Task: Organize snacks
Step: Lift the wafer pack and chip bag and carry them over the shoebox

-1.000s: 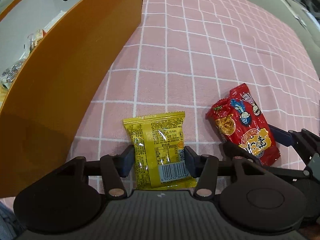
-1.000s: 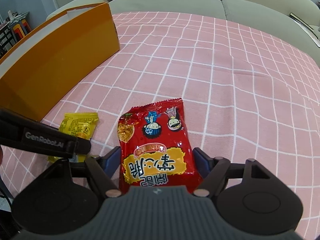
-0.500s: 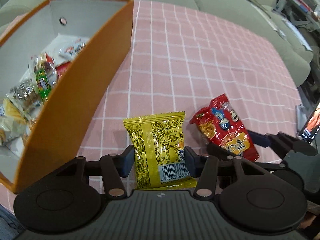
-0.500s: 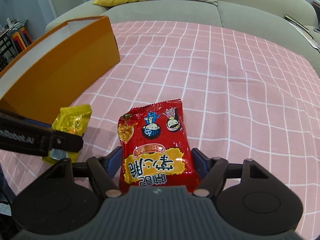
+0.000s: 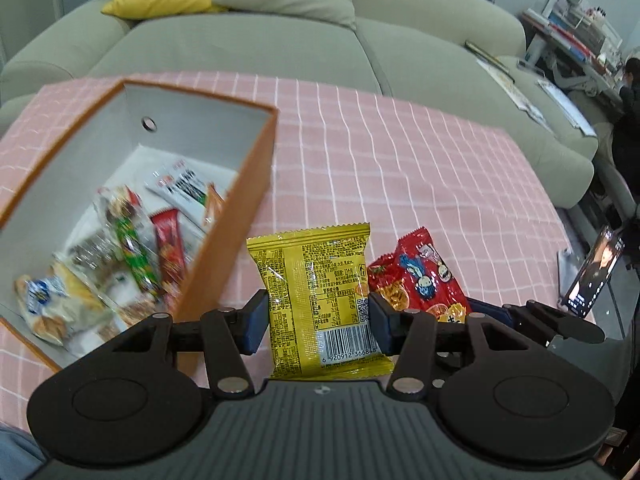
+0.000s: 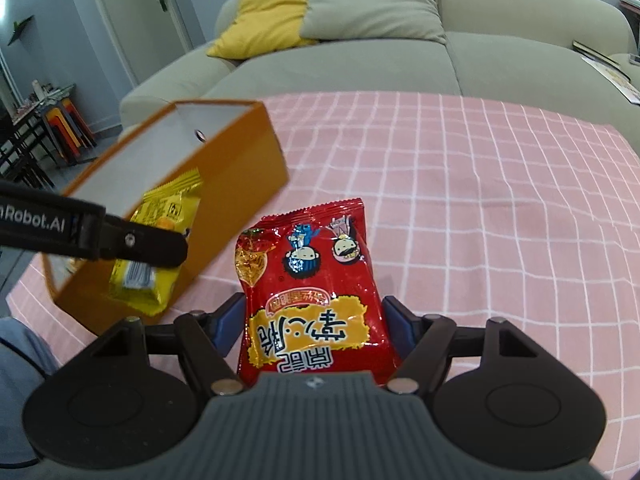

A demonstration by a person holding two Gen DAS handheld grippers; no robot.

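The left gripper [image 5: 318, 320] clamps the yellow packet [image 5: 320, 296] at lower centre; the right gripper [image 6: 312, 330] clamps the red packet [image 6: 310, 292] likewise. Both look light, crinkly and slippery, best pinched across the sides, beside the orange box [image 5: 236, 224].

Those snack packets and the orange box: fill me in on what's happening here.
A person is sorting snacks with a two-finger tool in each hand. The left tool is clamped on a yellow foil snack packet, held in the air beside the open orange cardboard box, which already holds several wrapped snacks. The right tool grips a red foil snack packet with cartoon faces above the pink checked tablecloth. Neither packet is in the box yet.
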